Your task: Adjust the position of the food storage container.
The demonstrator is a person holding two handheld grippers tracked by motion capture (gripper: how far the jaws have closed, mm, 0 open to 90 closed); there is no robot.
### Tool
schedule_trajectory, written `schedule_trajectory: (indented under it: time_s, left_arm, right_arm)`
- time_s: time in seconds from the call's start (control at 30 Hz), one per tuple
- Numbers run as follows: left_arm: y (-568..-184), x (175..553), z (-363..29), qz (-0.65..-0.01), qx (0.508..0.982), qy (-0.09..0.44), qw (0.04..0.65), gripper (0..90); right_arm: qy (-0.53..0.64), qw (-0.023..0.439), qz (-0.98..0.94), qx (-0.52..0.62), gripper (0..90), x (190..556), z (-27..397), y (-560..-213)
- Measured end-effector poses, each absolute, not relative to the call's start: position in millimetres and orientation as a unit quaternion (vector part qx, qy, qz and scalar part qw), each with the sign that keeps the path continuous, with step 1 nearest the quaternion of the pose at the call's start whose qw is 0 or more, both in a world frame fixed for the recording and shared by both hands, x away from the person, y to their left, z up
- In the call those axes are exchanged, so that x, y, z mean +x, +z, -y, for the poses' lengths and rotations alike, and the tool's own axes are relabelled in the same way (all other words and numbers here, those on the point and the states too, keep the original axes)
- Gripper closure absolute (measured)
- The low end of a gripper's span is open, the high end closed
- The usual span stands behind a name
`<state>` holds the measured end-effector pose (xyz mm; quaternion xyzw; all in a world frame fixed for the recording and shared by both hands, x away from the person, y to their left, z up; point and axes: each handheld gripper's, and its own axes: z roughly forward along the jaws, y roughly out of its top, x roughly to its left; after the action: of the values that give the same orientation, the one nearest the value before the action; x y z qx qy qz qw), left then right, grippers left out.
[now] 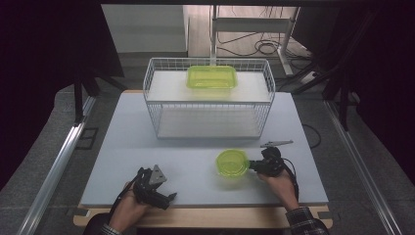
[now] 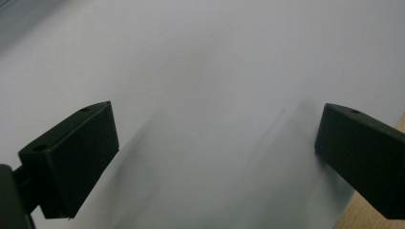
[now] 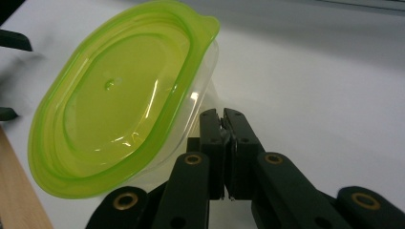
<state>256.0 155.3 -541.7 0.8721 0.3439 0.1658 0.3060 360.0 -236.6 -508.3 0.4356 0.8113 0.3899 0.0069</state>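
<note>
Round green container (image 1: 231,163), lidded, on the white bench (image 1: 122,142) near its front edge, right of centre. Right gripper (image 3: 223,119) has its fingers (image 3: 210,143) drawn together, apparently on the container's rim at the side nearest the hand; in the right gripper view the container stands tilted. To carry it well, the pinch should stay firm and the wrist level, since a thin rim hold lets the container swing; a likely goal is the wire basket (image 1: 161,105) behind, where a rectangular green container (image 1: 212,77) rests on the upper shelf. Right hand (image 1: 279,181) reaches in low from the right. Left gripper (image 1: 154,188) rests near the front edge, fingers (image 2: 76,157) wide apart over bare surface, holding nothing.
</note>
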Motion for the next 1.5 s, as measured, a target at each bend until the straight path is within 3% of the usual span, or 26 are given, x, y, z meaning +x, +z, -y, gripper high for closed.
schedule_trajectory:
  time_s: [0.47,0.83,1.03,1.2,1.5]
  left_arm:
    - [-541.5,256.2,-154.7,-0.345,0.872,0.165,0.305,0.8]
    - [-539.3,255.9,-154.6,-0.347,0.870,0.161,0.311,0.3]
    - [-537.6,256.4,-157.3,-0.351,0.864,0.164,0.322,0.0]
    - [-538.0,256.1,-157.8,-0.348,0.863,0.171,0.325,0.0]
    - [-538.5,255.6,-157.9,-0.343,0.864,0.179,0.322,0.0]
  right_arm:
    - [0.398,-0.019,-0.832,0.386,86.2,360.6,189.6,-513.6]
    - [0.398,0.041,-0.835,0.377,81.4,358.5,205.5,-499.6]
    - [0.400,0.079,-0.837,0.365,67.3,351.1,214.2,-490.1]
    - [0.406,0.097,-0.833,0.363,47.2,347.4,219.4,-485.8]
    - [0.423,0.079,-0.821,0.374,13.1,343.6,235.0,-489.2]
